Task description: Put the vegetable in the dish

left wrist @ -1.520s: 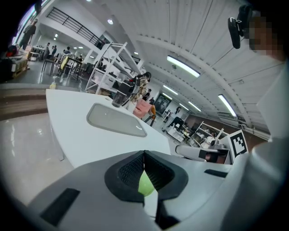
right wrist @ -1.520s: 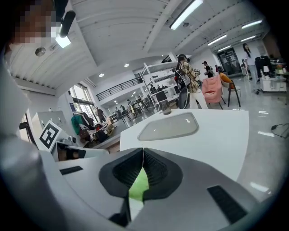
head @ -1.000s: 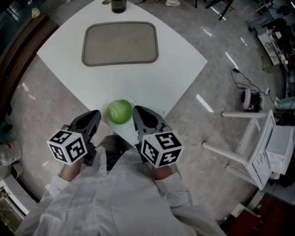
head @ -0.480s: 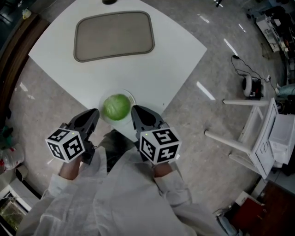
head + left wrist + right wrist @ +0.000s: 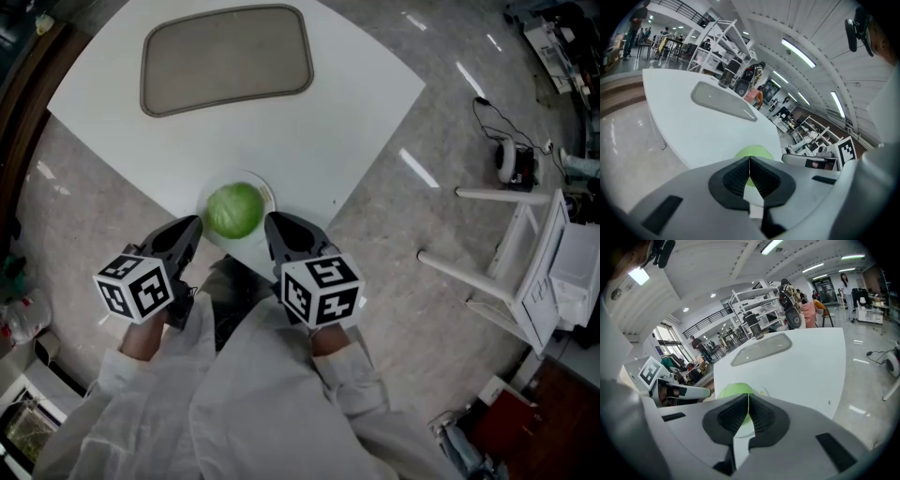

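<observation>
Green round vegetable (image 5: 232,210) sits in the white dish (image 5: 268,194) at the near corner of the white surface (image 5: 361,108). It was there 1.0 s ago too and has not shifted within the dish.

Left gripper (image 5: 193,224) is just beside the vegetable on its left, right gripper (image 5: 272,221) just beside it on its right. Head view doesn't settle whether either one touches it.

Left gripper view: jaws pressed together, nothing between them, vegetable (image 5: 752,152) showing beyond the tips (image 5: 749,161). Right gripper view: same, jaws closed on nothing (image 5: 748,400), vegetable (image 5: 735,391) past them, left gripper's marker cube (image 5: 650,371) off to the side.

Compared with the earlier frames, both grippers keep the same flanking pose and the same spacing to the dish.

Grey tray (image 5: 225,56) lies at the far end of the surface, well apart from the dish. It now sits higher and further left in the head view than 1.0 s ago, and so does the dish. The dark cup behind the tray has dropped out of frame.

White frame (image 5: 520,281) lies on the floor at right, sitting slightly lower in frame.
</observation>
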A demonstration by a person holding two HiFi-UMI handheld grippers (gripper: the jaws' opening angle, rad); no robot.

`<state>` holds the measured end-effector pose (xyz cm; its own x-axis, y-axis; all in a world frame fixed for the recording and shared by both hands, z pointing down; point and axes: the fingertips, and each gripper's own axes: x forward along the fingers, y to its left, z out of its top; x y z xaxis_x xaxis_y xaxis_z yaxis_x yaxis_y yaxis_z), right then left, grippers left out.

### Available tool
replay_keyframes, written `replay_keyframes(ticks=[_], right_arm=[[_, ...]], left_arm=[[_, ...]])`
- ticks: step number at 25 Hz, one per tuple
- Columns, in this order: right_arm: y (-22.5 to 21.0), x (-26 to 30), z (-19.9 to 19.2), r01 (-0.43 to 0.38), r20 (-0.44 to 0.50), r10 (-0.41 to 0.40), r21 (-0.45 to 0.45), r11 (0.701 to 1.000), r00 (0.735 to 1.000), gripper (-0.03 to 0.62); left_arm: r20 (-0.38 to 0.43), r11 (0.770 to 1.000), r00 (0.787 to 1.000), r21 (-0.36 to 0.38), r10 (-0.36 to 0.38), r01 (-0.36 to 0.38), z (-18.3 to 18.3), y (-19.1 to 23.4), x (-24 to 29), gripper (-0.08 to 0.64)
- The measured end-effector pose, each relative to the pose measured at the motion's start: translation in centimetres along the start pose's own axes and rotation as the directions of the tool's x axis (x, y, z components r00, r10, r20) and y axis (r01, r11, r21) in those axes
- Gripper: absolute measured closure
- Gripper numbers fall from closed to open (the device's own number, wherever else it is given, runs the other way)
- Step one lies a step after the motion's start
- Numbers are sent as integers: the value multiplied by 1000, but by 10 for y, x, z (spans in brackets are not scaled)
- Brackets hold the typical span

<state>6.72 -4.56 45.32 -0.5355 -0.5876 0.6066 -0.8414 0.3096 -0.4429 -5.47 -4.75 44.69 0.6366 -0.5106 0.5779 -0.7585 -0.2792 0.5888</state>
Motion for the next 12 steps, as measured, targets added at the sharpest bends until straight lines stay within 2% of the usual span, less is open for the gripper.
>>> replay_keyframes(ticks=[5, 12], right_arm=[[-3, 4, -6, 5, -22, -5, 11, 1000, 1000, 577], [-5, 8, -9, 25, -3, -25, 35, 999, 1000, 577]], left_arm=[[-24, 1000, 1000, -21, 5, -6, -8, 2, 6, 551], [-34, 997, 997, -46, 66, -68, -17, 17, 6, 551]])
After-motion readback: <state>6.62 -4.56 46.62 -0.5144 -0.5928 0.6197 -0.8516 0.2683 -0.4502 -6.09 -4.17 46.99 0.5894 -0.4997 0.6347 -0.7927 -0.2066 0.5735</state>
